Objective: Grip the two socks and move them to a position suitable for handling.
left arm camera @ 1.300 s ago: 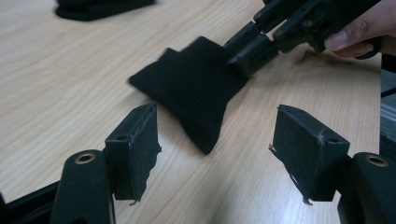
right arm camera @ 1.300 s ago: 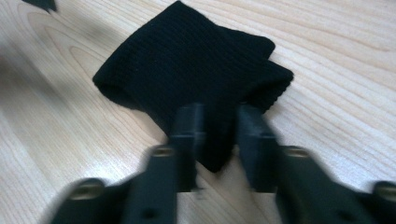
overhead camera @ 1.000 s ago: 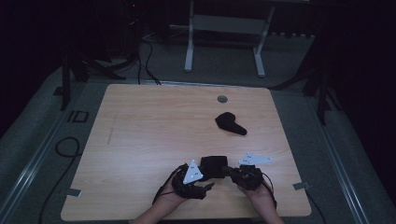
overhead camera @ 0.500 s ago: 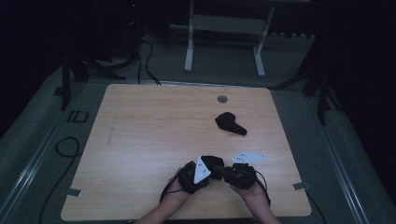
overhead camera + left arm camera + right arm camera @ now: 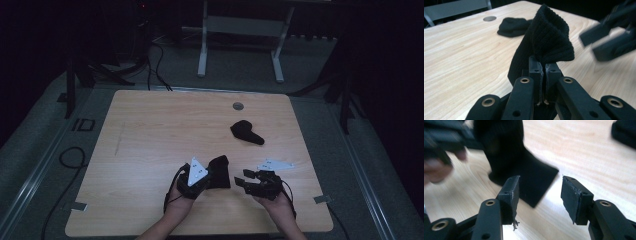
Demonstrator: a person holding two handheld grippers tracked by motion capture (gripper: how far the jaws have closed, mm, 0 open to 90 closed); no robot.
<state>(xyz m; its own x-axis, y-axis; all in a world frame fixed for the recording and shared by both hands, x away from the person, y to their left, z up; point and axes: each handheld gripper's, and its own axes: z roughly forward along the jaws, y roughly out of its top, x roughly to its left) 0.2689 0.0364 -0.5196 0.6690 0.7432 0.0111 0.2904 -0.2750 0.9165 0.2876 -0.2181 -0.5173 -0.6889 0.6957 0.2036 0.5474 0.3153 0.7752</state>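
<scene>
**Left gripper pinches a sock, right stands open**

On the left, the left gripper (image 5: 210,176) has its jaws clamped tight on a black ribbed knitted sock (image 5: 544,42), lifting its upper part while the lower end trails on the pale wooden table (image 5: 150,135). Just beside it, the right gripper (image 5: 539,192) is spread wide, holding nothing, jaws facing the sock. Farther back right, well apart, lies a second black sock (image 5: 246,132), near a round grey grommet (image 5: 238,106).

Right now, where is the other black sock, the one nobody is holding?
In the high view, the loose sock lies on the table's far right part, just below the round grommet.
</scene>
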